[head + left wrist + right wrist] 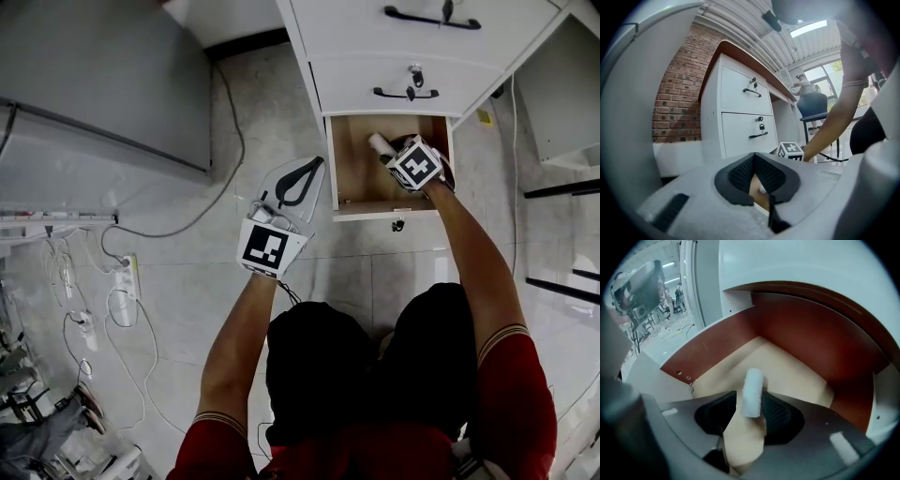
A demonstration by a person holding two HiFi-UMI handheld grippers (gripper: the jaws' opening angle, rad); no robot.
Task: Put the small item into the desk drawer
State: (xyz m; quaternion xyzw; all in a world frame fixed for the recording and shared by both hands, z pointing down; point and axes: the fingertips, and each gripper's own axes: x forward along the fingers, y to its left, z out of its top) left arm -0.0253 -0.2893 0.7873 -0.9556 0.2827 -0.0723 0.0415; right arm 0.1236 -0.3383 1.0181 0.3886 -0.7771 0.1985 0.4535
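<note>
The bottom desk drawer (386,209) stands pulled out, its pale wooden floor (787,366) bare. A small white cylinder (752,392) lies on that floor, and it shows near the drawer's back (379,143) in the head view. My right gripper (392,153) reaches down into the drawer. Its jaws (751,401) stand open around the cylinder, with a gap on the left side. My left gripper (314,167) hangs over the floor tiles left of the drawer, and its fingertips (753,157) meet with nothing in them.
Two closed white drawers with black handles (408,93) sit above the open one. A grey cabinet (103,84) stands at the left. A power strip and cables (125,277) lie on the tiled floor. In the left gripper view a person (808,93) sits on a chair far behind.
</note>
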